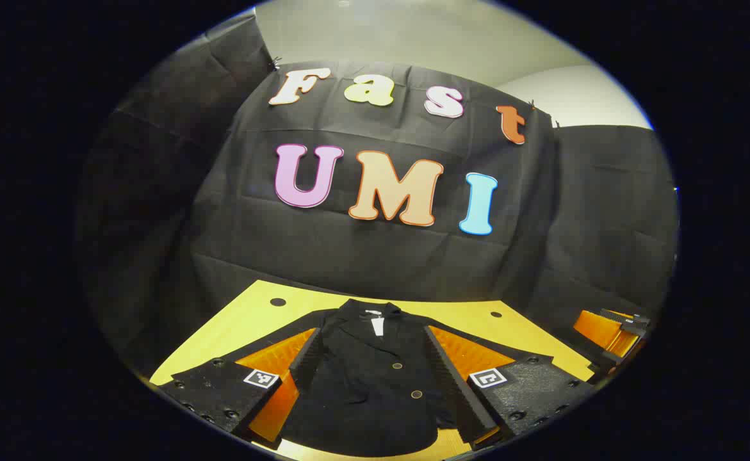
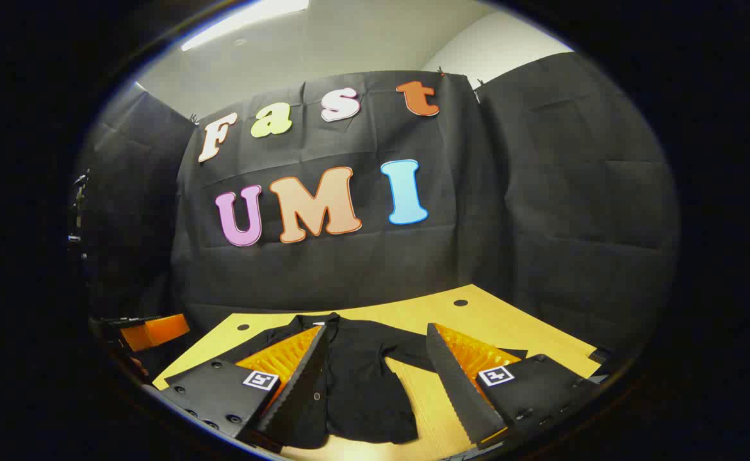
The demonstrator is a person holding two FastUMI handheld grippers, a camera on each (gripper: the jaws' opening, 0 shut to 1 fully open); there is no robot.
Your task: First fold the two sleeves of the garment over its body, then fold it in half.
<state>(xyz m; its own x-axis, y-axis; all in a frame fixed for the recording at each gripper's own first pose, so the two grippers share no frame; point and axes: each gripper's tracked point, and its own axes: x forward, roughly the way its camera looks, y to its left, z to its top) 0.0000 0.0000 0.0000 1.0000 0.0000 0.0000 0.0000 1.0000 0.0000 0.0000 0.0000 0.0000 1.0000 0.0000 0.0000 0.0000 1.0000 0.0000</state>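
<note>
— Left gripper view?
— A black jacket (image 1: 375,384) lies flat on the yellow table (image 1: 246,314), sleeves spread; the left gripper (image 1: 381,378) hangs above it, jaws wide.
— Right gripper view?
— The right gripper (image 2: 375,378) is wide open too, over the jacket's sleeve (image 2: 407,355).

A black, long-sleeved, button-front garment of soft cloth (image 1: 365,384) lies flat and face up on the yellow wooden table; its collar, with a white tag inside, points toward the far edge and its hem toward the near edge; small round buttons run down the front; both sleeves are spread outward, unfolded; in the right gripper view the garment (image 2: 355,378) lies left of centre, one sleeve stretching right.
</note>
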